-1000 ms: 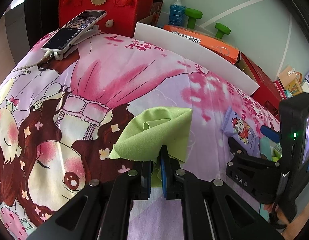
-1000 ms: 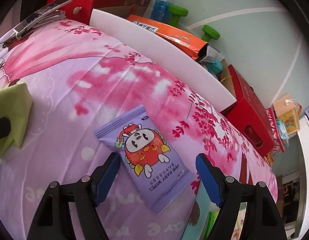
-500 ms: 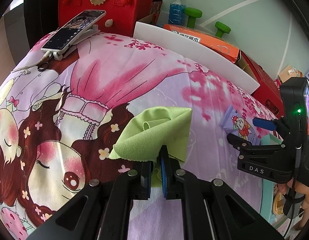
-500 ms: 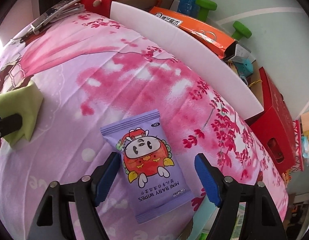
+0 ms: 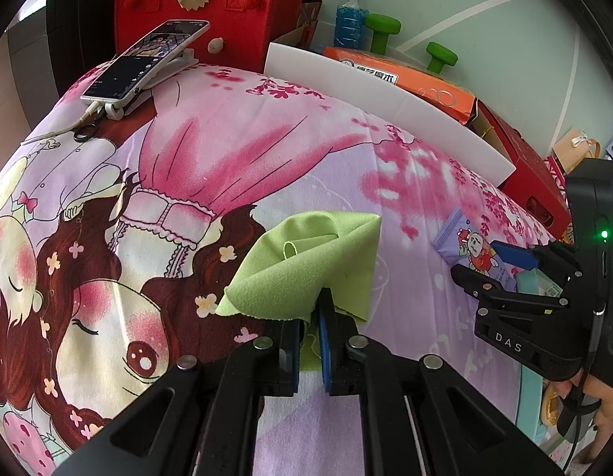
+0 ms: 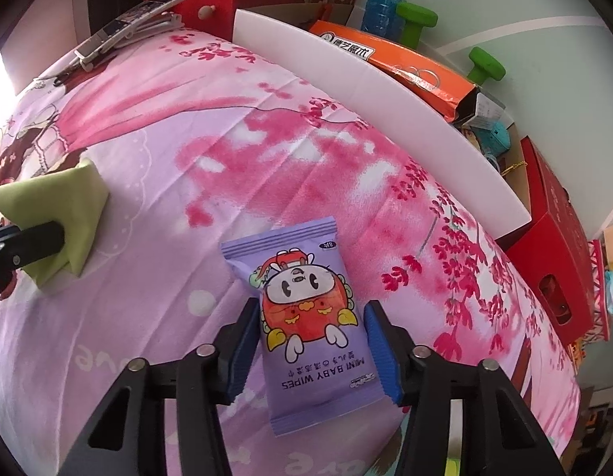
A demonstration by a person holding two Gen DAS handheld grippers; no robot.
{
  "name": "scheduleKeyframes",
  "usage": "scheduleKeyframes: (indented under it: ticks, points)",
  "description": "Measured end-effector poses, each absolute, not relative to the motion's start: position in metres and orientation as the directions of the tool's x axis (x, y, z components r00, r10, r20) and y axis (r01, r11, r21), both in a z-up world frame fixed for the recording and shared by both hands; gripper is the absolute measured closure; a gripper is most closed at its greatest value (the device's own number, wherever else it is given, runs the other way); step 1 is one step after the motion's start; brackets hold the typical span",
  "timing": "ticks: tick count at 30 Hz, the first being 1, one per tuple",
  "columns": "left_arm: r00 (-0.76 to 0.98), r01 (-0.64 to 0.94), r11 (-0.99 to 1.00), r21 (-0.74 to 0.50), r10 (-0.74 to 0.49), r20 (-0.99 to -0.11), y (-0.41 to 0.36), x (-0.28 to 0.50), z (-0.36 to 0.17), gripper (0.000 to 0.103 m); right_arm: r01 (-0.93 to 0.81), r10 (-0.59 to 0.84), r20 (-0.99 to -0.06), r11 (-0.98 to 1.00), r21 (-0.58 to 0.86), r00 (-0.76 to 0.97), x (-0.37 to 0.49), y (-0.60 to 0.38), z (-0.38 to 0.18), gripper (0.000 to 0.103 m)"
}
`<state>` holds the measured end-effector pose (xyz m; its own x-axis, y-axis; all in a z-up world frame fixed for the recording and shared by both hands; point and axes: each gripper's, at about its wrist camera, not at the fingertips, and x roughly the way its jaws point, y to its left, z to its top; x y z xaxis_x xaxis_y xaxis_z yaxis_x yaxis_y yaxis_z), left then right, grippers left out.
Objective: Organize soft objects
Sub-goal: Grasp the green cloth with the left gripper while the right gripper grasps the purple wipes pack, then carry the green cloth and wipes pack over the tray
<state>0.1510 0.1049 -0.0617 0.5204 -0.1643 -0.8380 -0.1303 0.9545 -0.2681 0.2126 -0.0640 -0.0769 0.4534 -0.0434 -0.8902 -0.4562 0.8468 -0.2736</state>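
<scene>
Purple wipes pack (image 6: 314, 325) between closing jaws

Surface covered by a pink and lilac cartoon-print bedsheet (image 5: 267, 150). At upper left of the left wrist view, a phone (image 5: 148, 59) on a white stand, scissors (image 5: 85, 131) beside it. Green cloth (image 5: 306, 265) lies centre; purple baby-wipes packet (image 6: 306, 317) seen lower centre in the right wrist view.

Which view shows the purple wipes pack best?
The right wrist view: the wipes pack lies whole and central between the closing jaws. The left wrist view catches only part of it, small, behind the right gripper.
</scene>
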Motion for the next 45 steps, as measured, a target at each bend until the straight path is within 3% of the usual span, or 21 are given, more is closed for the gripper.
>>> scheduleKeyframes:
  ticks: [9,21,34,45]
  points:
    - [0.522,-0.129,0.955,-0.266,-0.163,-0.837,0.105,0.151,-0.061,0.095,-0.374,-0.024,-0.859,0.894,-0.248,0.511,0.193,-0.065,-0.073,0.059]
    - [0.534,-0.127,0.96,-0.249,-0.146,-0.833,0.104,0.146,-0.053,0.095,-0.256,0.002,-0.811,0.949,-0.183,0.586,0.171,-0.078,-0.047,0.059]
    - [0.557,-0.106,0.974,-0.203,-0.111,-0.823,0.093,0.12,-0.033,0.095,-0.039,-0.085,-0.766,0.989,-0.142,0.637,0.115,-0.102,-0.016,0.059]
    - [0.581,-0.052,0.986,-0.157,-0.098,-0.808,0.074,0.095,-0.013,0.095,0.0,-0.099,-0.77,0.992,-0.127,0.631,0.065,-0.105,-0.01,0.059]
